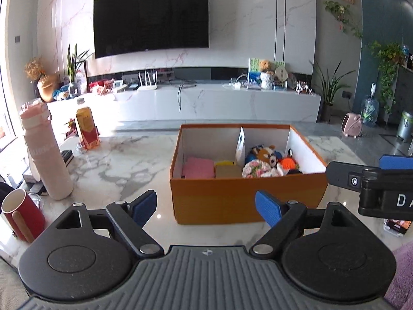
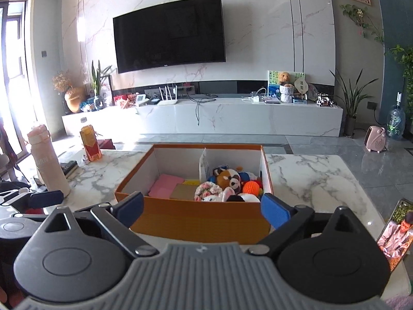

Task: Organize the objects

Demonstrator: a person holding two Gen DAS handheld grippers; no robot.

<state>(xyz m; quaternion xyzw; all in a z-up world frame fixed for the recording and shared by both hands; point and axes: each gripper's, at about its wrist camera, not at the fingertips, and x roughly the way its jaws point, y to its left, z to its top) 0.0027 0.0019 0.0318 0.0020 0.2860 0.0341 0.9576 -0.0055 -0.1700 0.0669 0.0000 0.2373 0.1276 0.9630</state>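
Spanning the foreground of each wrist view, a white marble table (image 1: 116,170) veined in grey is seen, lit brightly from a window at the left. Both tools are held low over its near edge: the left gripper (image 1: 206,208) and the right gripper (image 2: 202,210) are each spread wide with nothing between the blue pads. Just ahead of them an orange box (image 1: 232,201) is set on the table (its long axis runs left to right, the open top facing up). It is split by an upright white divider (image 1: 240,144); a pink cloth (image 1: 198,171) and flat yellow and brown pieces lie in the left compartment, while plush toys (image 2: 228,179), among them an orange ball (image 2: 251,188), are piled in the right one. To the left of the box a red mug (image 1: 22,214), a tall pink bottle (image 1: 46,152) and a yellow drink bottle (image 1: 87,128) stand upright, well apart from it. A phone (image 2: 395,235) with a lit screen lies at the table's right edge. Beyond the table, a grey tiled floor, a long white cabinet (image 2: 232,118) and a dark wall-mounted television (image 2: 169,35) are seen, with potted plants at both sides.
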